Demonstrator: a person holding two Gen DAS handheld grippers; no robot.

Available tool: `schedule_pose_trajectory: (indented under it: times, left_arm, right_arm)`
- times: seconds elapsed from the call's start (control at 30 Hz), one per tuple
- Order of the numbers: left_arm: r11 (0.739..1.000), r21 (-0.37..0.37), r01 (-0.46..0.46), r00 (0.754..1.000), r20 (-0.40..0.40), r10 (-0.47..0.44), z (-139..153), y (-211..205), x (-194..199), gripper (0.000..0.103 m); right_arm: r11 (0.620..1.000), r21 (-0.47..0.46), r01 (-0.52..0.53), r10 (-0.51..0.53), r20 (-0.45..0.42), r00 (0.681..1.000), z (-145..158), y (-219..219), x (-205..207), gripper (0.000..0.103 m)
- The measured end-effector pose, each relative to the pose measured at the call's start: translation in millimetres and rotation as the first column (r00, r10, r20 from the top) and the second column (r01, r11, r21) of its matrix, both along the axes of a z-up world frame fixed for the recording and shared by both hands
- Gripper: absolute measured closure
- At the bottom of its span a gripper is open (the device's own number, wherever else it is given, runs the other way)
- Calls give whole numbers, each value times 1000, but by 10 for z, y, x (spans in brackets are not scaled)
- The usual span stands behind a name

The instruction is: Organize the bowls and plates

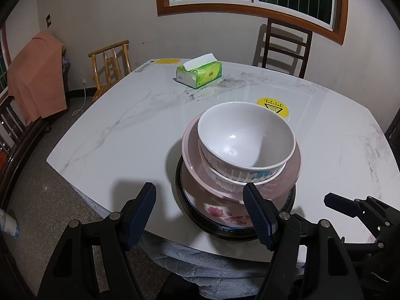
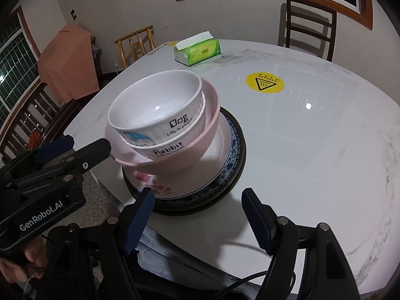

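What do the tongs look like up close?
Both are black frames with silver round rivets. Each finger wears a dark blue ribbed pad. The left tongs carry white lettering, "GenRobot.AI", on the body. A thin black cable loops below the right tongs.

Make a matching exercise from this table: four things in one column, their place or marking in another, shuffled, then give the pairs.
Things:
1. Top bowl
2. Second bowl
3. Pink bowl
4. Tissue box

Descriptions:
A. Standing apart at the far side of the table
B. Printed "Rabbit"
C. Printed "Dog"
D. Holding the two white bowls, on the flowered plate

Pairs: 1-C, 2-B, 3-D, 4-A
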State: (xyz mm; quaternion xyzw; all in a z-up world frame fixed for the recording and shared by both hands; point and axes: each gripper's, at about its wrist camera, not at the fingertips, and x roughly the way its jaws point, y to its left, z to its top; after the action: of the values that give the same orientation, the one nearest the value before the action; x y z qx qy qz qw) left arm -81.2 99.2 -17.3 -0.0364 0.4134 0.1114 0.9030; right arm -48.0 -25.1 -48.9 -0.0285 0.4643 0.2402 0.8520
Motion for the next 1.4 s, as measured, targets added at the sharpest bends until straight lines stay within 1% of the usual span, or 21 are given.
schedule_pose_trajectory:
  times: [1.0, 1.2, 1.4]
  left_arm:
    - [1000, 1, -3, 1000, -6, 3, -7, 27, -14, 34]
    - [1000, -9, 17, 1000, -3, -17, -16, 28, -22, 34]
    - [1000, -3, 24, 1000, -7, -24, -10, 28, -18, 34]
  right_arm:
    - [1000, -5, -8, 8, -15, 1000, -49, 58, 4, 29]
    - [1000, -5, -8, 8, -15, 1000, -56, 64, 4, 29]
    - [1000, -6, -8, 8, -15, 1000, -57, 65, 5, 29]
